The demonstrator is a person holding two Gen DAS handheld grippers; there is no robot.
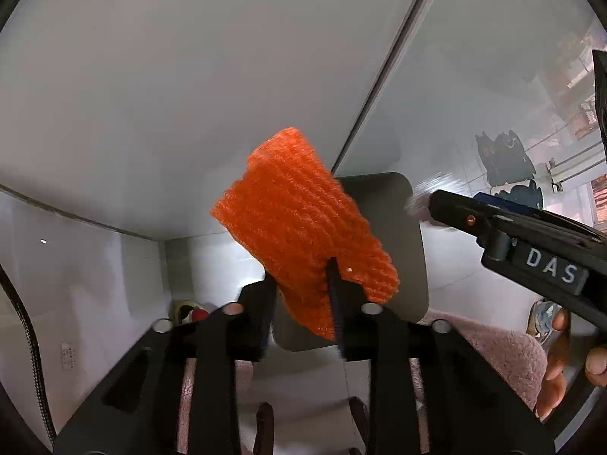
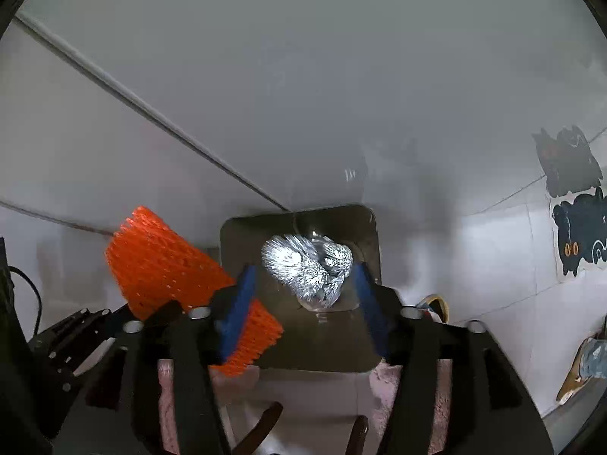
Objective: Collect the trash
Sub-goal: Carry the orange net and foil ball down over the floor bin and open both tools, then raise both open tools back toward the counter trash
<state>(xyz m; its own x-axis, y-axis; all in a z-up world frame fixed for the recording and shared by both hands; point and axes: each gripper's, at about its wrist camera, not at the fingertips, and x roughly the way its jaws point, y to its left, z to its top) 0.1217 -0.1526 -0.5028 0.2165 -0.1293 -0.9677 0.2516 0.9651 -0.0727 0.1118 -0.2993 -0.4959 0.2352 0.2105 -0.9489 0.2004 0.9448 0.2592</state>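
Left tongs (image 1: 301, 284) pinch the orange foam net (image 1: 299, 220) over the open bin (image 1: 413, 250), presumably for dropping. Right tongs (image 2: 305, 284) stand wide around a foil wad (image 2: 307, 265), whether gripping, I cannot tell.

Bright orange foam net sleeve (image 1: 299, 223), ribbed mesh, flattened and tilted, pinched at its lower end and held up in the air just beside the bin (image 2: 353, 333). Crumpled ball of shiny silver foil (image 2: 307, 265), all wrinkles and glare, hanging right over the dark, square, round-cornered bin opening, touching neither blue pad.
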